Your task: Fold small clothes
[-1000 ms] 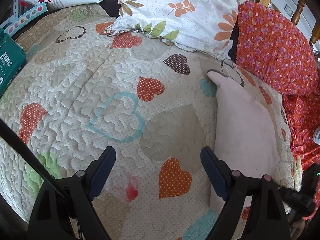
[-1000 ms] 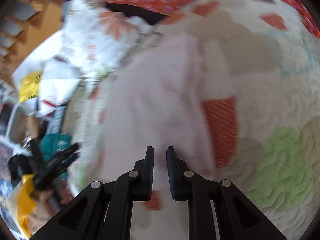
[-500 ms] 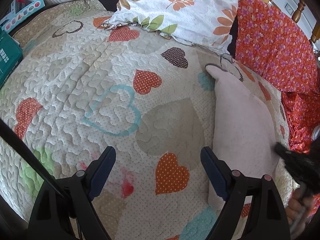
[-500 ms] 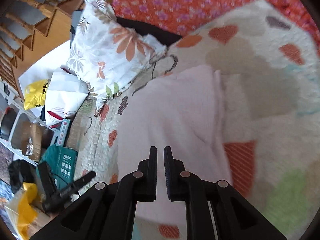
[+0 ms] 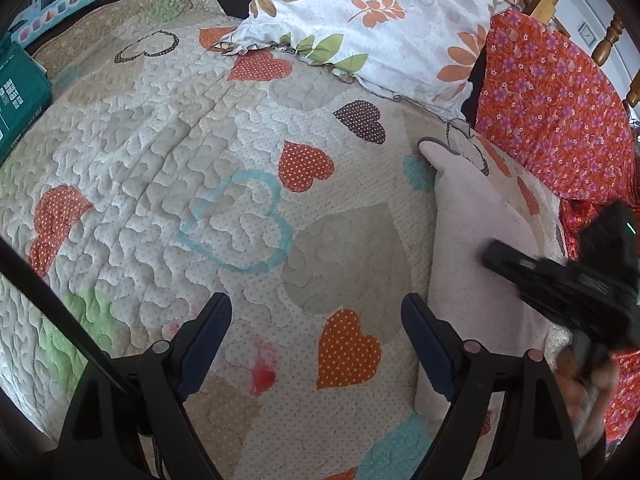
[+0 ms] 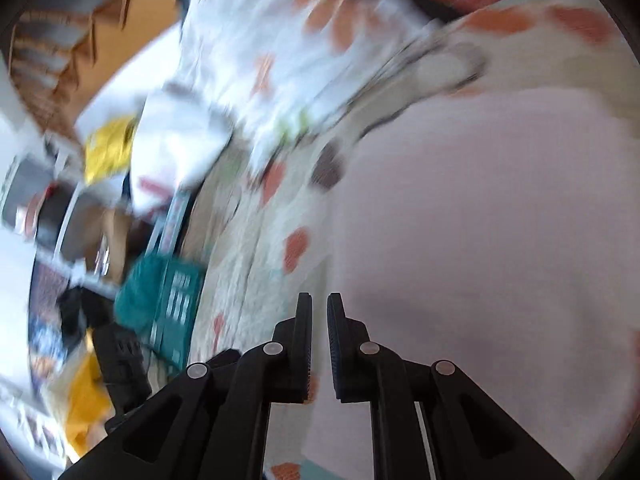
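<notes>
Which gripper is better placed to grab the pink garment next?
Right, probably. The right gripper is already over the pink garment, jaws nearly closed on nothing. The left gripper is open wide but sits over bare quilt, with the garment off to its right.

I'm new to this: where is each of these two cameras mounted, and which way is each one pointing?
Left wrist view: sits on the left gripper, looking along its wide-open fingers at the heart-patterned quilt; the pale pink garment lies to the right, where the right gripper and the person's hand show.
Right wrist view: sits on the right gripper, fingers nearly together, hovering over the pink garment; blurred by motion.
Shared: the quilt, the garment, the floral pillow, the teal box.
</notes>
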A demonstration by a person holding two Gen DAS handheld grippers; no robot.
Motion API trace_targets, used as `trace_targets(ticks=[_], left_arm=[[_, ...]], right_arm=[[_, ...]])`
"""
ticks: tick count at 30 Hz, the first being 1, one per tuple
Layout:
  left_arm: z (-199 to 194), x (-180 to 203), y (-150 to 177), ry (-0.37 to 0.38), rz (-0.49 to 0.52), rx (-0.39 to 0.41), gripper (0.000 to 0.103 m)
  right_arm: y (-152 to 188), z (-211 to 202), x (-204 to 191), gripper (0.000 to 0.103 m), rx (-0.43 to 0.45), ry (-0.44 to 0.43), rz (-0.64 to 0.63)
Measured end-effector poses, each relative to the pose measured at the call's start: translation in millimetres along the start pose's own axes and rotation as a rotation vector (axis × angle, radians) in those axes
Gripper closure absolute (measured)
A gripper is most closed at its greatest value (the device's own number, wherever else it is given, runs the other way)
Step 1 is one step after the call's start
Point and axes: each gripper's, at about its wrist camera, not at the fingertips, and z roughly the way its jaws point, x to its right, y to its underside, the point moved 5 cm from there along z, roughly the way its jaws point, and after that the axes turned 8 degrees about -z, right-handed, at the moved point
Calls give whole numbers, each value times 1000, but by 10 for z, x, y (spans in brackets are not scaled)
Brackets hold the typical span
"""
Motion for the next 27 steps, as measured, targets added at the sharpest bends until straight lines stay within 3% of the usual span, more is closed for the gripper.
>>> trace_targets(ticks=[3, 9, 14, 17, 19, 21, 27], left_arm=[[7, -12, -13, 1, -6, -1, 17], [72, -24, -36, -10, -9, -16, 17], [116, -31, -53, -16, -14, -27, 17], [132, -36, -72, -16, -17, -28, 17], [138, -43, -72, -19, -19, -29, 17], [138, -49, -68, -17, -22, -32, 17], [144, -13, -16, -19, -13, -32, 17]], right_arm=[[-167, 371, 38, 94, -72, 39, -21], [-853, 780, 158, 94, -78, 171, -55], [-1234, 940, 464, 94, -69, 350, -54], [-1388, 667, 519, 94, 47, 359, -8], [-1379, 398, 528, 83, 107, 335, 14], [-1301, 123, 549, 80, 142, 323, 29], [-638, -625, 939, 80, 163, 358, 129]])
